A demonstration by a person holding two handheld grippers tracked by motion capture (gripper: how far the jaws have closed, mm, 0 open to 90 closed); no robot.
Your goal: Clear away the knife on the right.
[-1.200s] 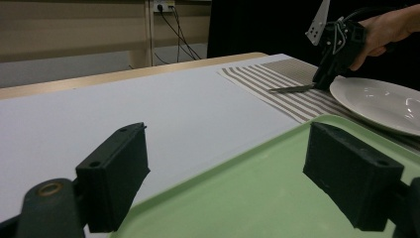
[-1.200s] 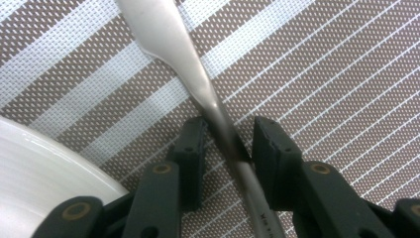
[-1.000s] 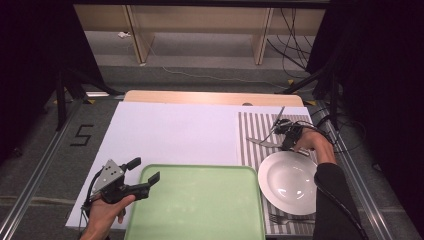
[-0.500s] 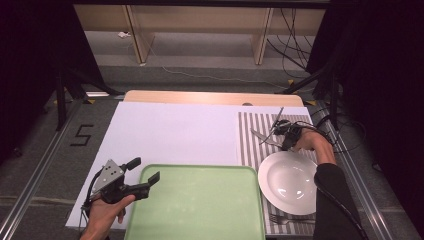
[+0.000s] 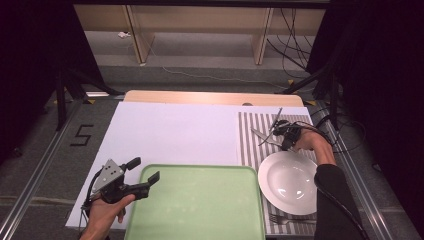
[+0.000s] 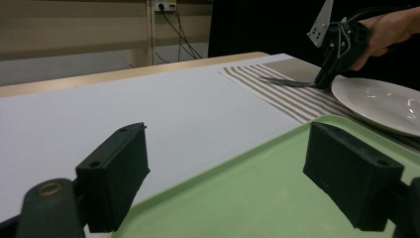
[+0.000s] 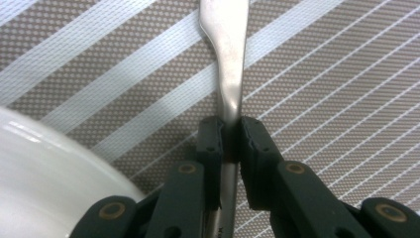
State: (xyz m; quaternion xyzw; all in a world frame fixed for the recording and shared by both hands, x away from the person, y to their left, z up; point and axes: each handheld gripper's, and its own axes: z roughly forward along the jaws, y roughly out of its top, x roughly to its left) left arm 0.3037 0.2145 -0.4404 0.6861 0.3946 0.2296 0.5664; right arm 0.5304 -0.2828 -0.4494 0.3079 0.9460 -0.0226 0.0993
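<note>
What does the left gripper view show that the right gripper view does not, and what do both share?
Left gripper view alone: the green tray, the white table sheet, the left tool's open jaws, and the right tool from outside.
Right gripper view alone: the right tool's jaws closed on the metal utensil handle, seen close up.
Both: the striped placemat and the white plate.
</note>
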